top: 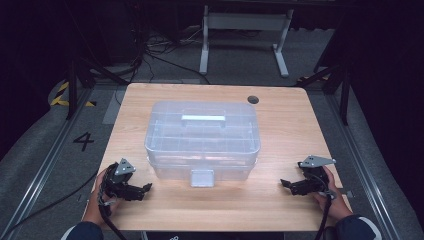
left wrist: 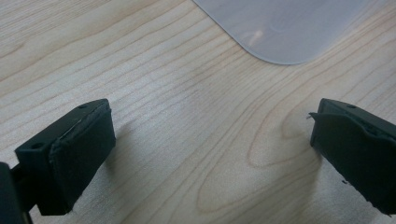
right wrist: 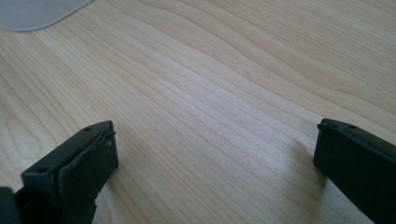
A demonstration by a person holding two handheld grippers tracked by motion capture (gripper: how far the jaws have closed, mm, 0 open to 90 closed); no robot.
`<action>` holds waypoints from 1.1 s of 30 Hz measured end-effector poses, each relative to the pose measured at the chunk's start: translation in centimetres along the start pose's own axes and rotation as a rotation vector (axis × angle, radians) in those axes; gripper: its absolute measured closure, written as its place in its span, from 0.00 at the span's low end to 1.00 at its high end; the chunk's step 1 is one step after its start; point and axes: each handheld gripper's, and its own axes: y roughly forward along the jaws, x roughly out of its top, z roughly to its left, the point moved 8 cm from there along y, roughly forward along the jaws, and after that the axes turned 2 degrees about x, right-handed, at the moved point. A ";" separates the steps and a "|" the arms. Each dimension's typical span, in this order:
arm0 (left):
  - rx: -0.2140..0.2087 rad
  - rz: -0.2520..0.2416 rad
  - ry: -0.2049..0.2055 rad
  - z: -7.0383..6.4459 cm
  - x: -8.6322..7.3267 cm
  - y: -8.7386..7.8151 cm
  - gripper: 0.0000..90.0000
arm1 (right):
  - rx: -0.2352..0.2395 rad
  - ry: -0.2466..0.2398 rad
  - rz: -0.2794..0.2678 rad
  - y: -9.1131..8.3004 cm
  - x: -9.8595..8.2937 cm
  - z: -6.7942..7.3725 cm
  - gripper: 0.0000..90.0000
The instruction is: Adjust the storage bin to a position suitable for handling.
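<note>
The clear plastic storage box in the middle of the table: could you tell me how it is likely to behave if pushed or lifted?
The clear plastic storage box looks empty, so probably light. Its broad flat base makes tipping unlikely; on the smooth wooden table it would probably slide. The lid handle suggests a stiff lift.

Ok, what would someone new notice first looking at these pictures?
Most likely the big clear plastic box with its lid handle, sitting mid-table on the wooden table. Next, the left gripper and right gripper resting near the front edge, one each side of the box, jaws wide apart and holding nothing.
</note>
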 end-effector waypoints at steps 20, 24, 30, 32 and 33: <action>0.005 -0.006 0.025 0.0 -0.5 -0.4 0.00 | -0.004 0.007 0.002 0.0 0.0 0.0 0.00; -0.003 0.001 -0.003 -0.3 -0.6 -0.5 0.00 | -0.002 0.001 0.003 0.0 0.0 0.0 0.00; -0.018 -0.003 0.013 -0.2 -0.6 -0.5 0.00 | -0.001 -0.003 0.000 -0.1 -0.1 0.0 0.00; -0.019 0.001 0.016 -0.1 -0.7 -0.6 0.00 | 0.002 -0.006 0.008 -0.2 -0.1 0.0 0.00; -0.019 0.001 0.016 -0.1 -0.7 -0.6 0.00 | 0.002 -0.006 0.008 -0.2 -0.1 0.0 0.00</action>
